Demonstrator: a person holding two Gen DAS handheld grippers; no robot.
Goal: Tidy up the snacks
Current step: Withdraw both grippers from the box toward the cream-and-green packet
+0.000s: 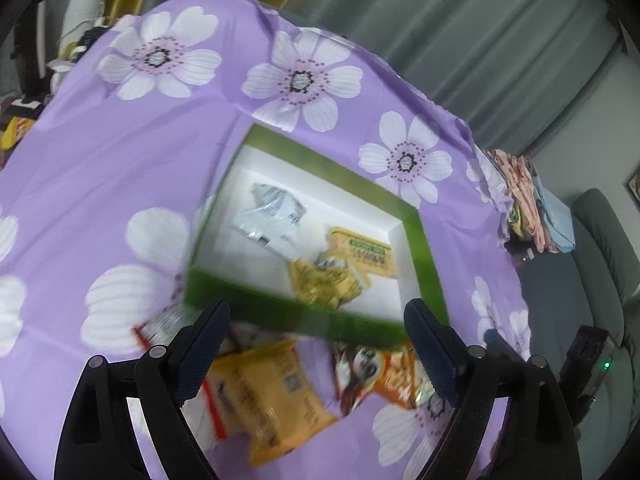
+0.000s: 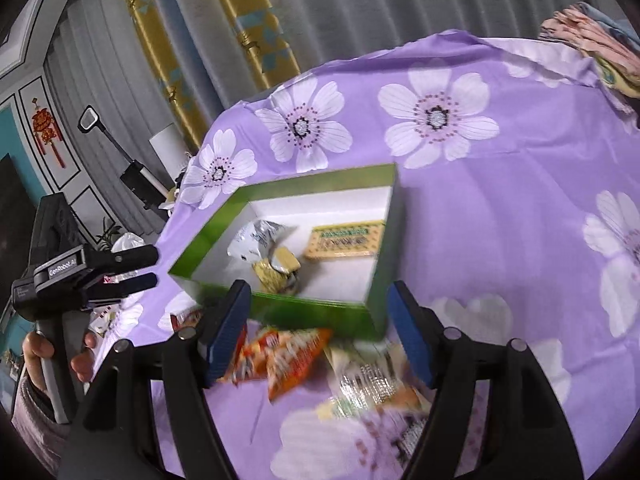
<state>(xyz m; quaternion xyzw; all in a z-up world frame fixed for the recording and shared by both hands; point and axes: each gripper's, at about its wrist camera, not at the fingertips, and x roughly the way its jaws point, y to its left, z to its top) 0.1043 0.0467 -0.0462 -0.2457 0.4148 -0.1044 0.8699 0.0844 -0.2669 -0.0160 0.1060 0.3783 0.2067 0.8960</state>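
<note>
Fingers spread wide on both tools, nothing between the pads: left gripper (image 1: 318, 350), right gripper (image 2: 320, 332).

Green box (image 1: 416, 220), white inside, at frame centre in both views, already holding a silver packet (image 1: 268, 216) and yellow packets (image 1: 360, 248).

Loose snacks just below the box's near wall, directly under the fingertips: yellow bag (image 1: 268, 396) beneath the left pair, long axis running down-frame; orange bag (image 2: 288, 356) beneath the right pair, lying slantwise, the nearer pick for that hand.

All on a purple flowered cloth (image 1: 120, 160). Grey curtains (image 2: 340, 8) behind.
</note>
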